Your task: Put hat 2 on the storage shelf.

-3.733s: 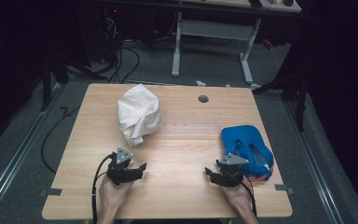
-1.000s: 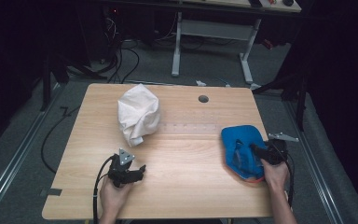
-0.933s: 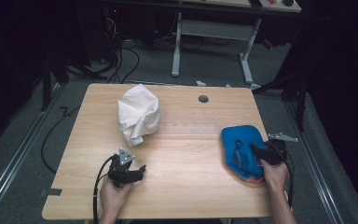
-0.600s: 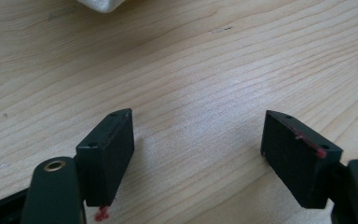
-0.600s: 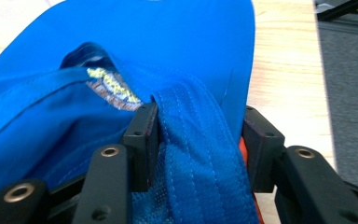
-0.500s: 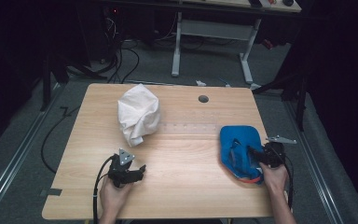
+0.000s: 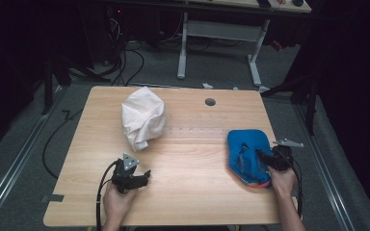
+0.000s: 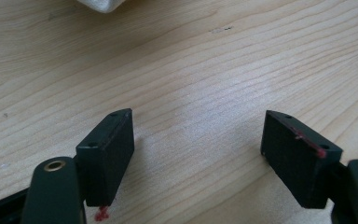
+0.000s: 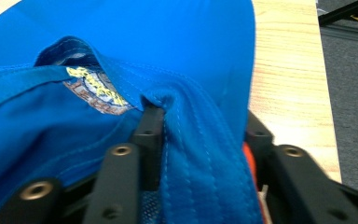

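Presently: right gripper (image 7: 265,161), jaws just closing, pinching blue cap (image 7: 248,149); left gripper (image 7: 142,177) open over bare table (image 7: 192,192); white cloth (image 7: 143,118) apart.

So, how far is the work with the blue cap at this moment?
Done: the right gripper has reached the blue cap at the table's right side. In hand: its jaws have just been closing, with a fold of the cap's fabric between them. Left: the cap is not yet lifted, the left gripper stands open over bare wood, and the white cloth lies untouched.
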A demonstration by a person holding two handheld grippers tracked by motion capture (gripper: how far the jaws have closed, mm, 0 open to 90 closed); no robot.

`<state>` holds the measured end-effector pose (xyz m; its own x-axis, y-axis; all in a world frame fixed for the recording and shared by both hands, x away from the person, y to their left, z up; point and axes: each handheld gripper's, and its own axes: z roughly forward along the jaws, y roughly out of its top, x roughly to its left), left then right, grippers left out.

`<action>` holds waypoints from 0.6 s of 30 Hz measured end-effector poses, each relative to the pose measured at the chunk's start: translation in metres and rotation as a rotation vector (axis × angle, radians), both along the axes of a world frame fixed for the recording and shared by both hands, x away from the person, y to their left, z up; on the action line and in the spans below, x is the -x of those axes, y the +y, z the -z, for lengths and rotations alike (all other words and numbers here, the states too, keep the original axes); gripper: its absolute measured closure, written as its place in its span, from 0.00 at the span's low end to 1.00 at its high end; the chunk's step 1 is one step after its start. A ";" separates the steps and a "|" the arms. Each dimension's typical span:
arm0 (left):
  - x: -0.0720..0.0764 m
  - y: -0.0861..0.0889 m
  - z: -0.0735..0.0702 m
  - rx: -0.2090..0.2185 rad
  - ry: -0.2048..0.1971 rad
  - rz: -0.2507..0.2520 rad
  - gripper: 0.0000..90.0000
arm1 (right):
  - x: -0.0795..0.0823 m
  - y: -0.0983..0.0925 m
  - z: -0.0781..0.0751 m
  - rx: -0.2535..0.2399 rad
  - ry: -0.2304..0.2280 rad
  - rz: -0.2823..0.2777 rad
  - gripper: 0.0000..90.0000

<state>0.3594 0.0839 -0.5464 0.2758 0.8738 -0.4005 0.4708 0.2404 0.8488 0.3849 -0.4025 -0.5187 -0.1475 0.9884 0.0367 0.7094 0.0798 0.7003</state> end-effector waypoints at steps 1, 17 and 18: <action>0.000 0.000 0.000 0.000 -0.001 -0.001 0.29 | 0.001 -0.003 0.001 -0.006 -0.005 -0.002 0.77; 0.000 -0.001 0.000 -0.001 -0.003 -0.005 0.29 | 0.033 -0.016 -0.004 -0.121 -0.049 -0.043 0.92; 0.000 0.000 0.000 -0.001 -0.003 -0.005 0.29 | 0.036 -0.015 -0.007 -0.124 -0.054 -0.044 0.93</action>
<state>0.3590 0.0834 -0.5465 0.2729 0.8754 -0.3990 0.4673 0.2419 0.8504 0.3494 -0.4177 -0.5117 -0.1952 0.9694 0.1489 0.6684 0.0204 0.7435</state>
